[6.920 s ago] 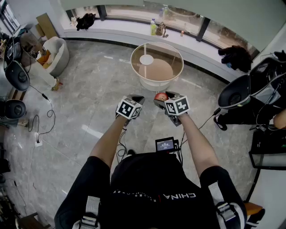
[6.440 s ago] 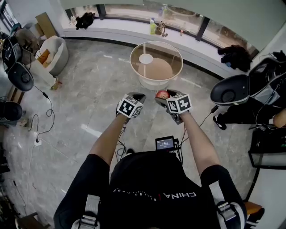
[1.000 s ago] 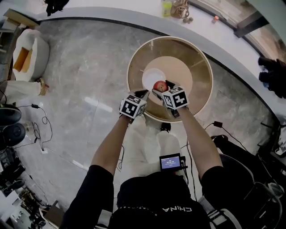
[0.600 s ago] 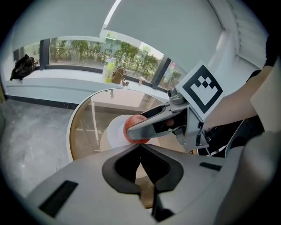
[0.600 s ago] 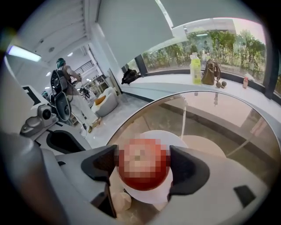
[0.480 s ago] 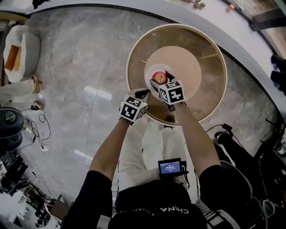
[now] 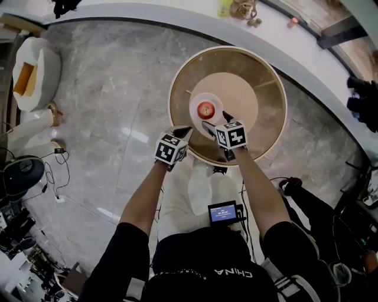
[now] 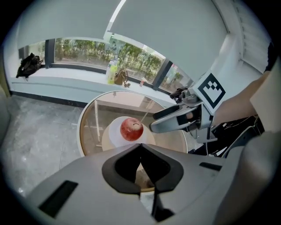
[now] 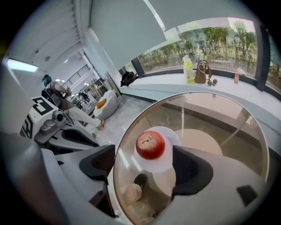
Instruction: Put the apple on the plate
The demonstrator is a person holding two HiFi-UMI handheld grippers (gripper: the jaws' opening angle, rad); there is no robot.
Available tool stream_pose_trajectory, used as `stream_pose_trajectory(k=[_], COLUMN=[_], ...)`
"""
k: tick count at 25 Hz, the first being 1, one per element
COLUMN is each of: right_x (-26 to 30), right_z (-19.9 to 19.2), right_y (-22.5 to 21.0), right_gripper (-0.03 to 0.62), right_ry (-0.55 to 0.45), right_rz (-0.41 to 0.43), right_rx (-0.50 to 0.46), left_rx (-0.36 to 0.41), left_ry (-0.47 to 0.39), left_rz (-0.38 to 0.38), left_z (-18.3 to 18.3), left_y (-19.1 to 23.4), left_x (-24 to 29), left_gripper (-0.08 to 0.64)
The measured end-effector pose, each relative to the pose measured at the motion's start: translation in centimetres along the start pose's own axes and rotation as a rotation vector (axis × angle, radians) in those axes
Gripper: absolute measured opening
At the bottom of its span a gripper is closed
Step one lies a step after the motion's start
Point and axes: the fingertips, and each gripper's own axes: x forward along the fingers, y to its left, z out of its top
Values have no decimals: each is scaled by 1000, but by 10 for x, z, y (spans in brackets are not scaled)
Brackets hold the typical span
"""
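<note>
A red apple sits on the small white plate at the middle of a round glass table. My right gripper is open just short of the plate, with nothing between its jaws. In the right gripper view the apple rests on the plate beyond the wide-apart jaws of the right gripper. My left gripper hangs shut and empty at the table's near edge. In the left gripper view, the left gripper points at the apple, with the right gripper to the apple's right.
A white windowsill curves behind the table, holding a yellow-green bottle and a small brown bag. A pale armchair stands far left. Cables trail on the marble floor. Dark clothing lies at the right.
The right gripper has let go of the apple, which now rests on the plate. That gripper has opened and drawn back toward me. The left gripper stays shut.
</note>
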Motion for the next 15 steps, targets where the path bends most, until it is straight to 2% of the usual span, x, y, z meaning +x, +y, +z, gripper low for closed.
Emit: stream_pose_trajectory(k=[3, 6, 7, 8, 9, 10, 12, 15], right_x=[-67, -143, -169, -195, -220, -241, -273, -305], right_z=[-23, -17, -12, -9, -8, -10, -20, -31], right_y=[25, 44, 48, 50, 52, 54, 65, 86], right_gripper=[399, 389, 338, 211, 109, 59, 39, 29], right_ry=[38, 0, -28, -57, -80, -93, -88, -82], right_rz=[32, 67, 62, 43, 19, 6, 34, 117], right_rx=[24, 21, 7, -11, -31, -49, -63, -29], left_rx=[-37, -54, -60, -65, -64, -57, -29, 32], left_ry=[31, 21, 9, 0, -6, -7, -13, -63], left_rz=[29, 77, 94, 107, 116, 123, 134, 132], left_z=[-18, -19, -18, -17, -19, -21, -24, -11], left_y=[-37, -75, -88, -103, -119, -135, -163, -192], left_x=[-45, -90, -104, -117, -129, -139, -157, -176], left_gripper=[17, 17, 17, 17, 17, 17, 17, 17])
